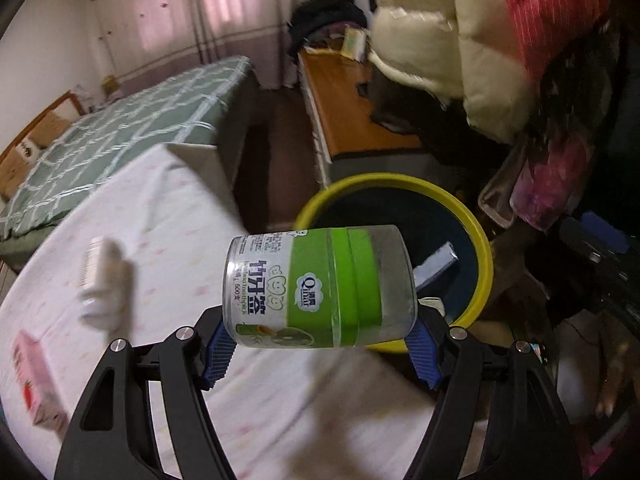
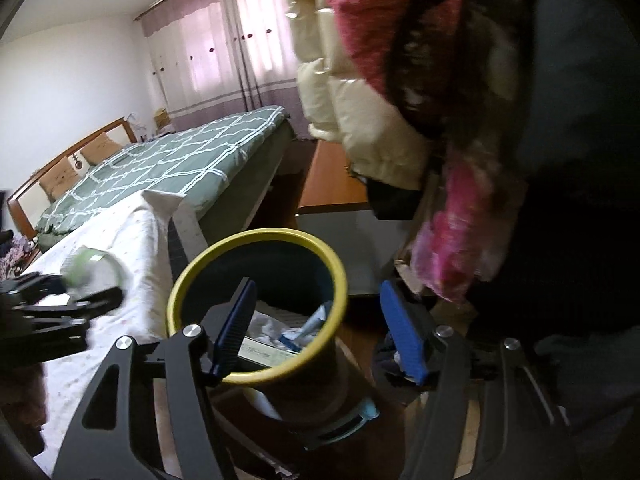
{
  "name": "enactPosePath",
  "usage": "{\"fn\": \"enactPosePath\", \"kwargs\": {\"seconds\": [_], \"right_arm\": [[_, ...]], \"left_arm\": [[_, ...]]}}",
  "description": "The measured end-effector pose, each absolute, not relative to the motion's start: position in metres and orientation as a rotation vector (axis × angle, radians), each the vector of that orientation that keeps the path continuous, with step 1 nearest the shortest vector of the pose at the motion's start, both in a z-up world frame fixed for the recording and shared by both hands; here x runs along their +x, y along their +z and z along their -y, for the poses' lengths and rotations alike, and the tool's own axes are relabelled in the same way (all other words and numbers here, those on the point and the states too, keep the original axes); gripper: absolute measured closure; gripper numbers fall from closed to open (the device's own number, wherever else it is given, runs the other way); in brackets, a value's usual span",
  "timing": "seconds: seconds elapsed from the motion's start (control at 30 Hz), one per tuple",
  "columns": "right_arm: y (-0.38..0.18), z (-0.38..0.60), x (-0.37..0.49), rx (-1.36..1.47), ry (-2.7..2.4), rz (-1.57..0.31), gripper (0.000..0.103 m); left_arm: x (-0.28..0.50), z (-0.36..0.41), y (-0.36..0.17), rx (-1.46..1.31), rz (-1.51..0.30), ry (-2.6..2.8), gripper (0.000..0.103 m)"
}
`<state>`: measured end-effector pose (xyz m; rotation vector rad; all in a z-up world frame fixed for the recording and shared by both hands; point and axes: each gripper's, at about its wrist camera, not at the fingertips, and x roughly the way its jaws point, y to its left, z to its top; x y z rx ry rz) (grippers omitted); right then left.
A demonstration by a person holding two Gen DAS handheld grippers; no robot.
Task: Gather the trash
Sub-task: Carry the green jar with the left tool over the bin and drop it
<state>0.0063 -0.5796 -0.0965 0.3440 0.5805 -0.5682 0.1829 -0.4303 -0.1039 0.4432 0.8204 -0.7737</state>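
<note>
Your left gripper pinches the toothpick jar sideways, ready to tip into the yellow-rimmed bin. Your right gripper hangs spread and empty over that bin, probably having just dropped something.

A bed under a green checked cover is seen beyond the white-clothed tabletop. Behind the bed, pink curtains are hung. A wooden headboard is set at the bed's far end. Right of the bed, a cream puffer jacket is hung above an orange wooden cabinet.
</note>
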Motion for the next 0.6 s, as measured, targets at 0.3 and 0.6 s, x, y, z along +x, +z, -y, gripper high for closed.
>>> {"fn": "enactPosePath", "kwargs": {"seconds": [0.3, 0.6], "right_arm": [[-0.116, 0.602, -0.007, 0.405, -0.581, -0.602, 0.041], [-0.125, 0.607, -0.002, 0.429, -0.580, -0.621, 0.040]], "left_arm": [[0.193, 0.486, -0.150, 0.511, -0.898, -0.781, 0.032], [0.196, 0.481, -0.143, 0.483, -0.870, -0.762, 0.015]]}}
